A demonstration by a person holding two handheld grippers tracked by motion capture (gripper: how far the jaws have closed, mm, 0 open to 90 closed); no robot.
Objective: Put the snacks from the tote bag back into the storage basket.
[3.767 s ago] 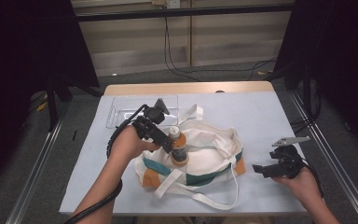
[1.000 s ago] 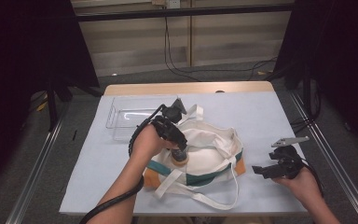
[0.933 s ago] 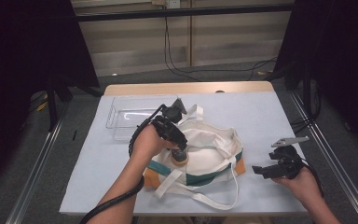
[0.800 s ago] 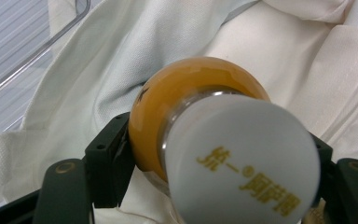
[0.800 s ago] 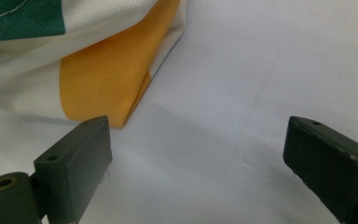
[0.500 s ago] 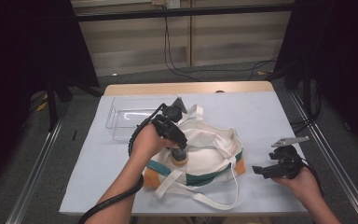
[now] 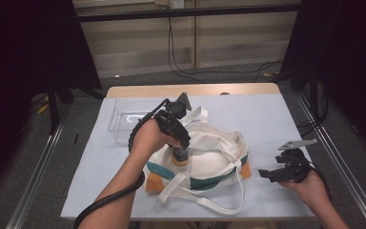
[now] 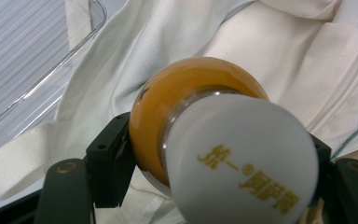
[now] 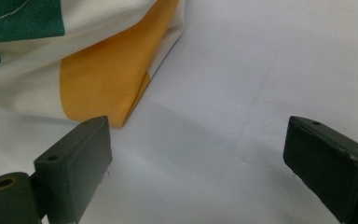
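Orange juice in a white-capped bottle (image 8: 200,135) is clamped between the jaws of the left gripper (image 7: 178,145), which the left hand (image 7: 147,138) holds pointing steeply down over the middle of the cream canvas bag (image 7: 209,160); the bottle's base is hidden, so it probably sits in the bag's mouth. The right gripper (image 9: 200,163) rests low near the table's (image 7: 276,119) right front edge, jaws spread wide on nothing, just beside the bag's orange corner (image 9: 107,74). Bare tabletop lies beyond, and a clear tray (image 7: 124,119) sits behind the left hand.

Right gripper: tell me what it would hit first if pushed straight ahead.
Probably the orange corner of the tote bag. The open right gripper points across bare table cover toward it, though depth is unclear.
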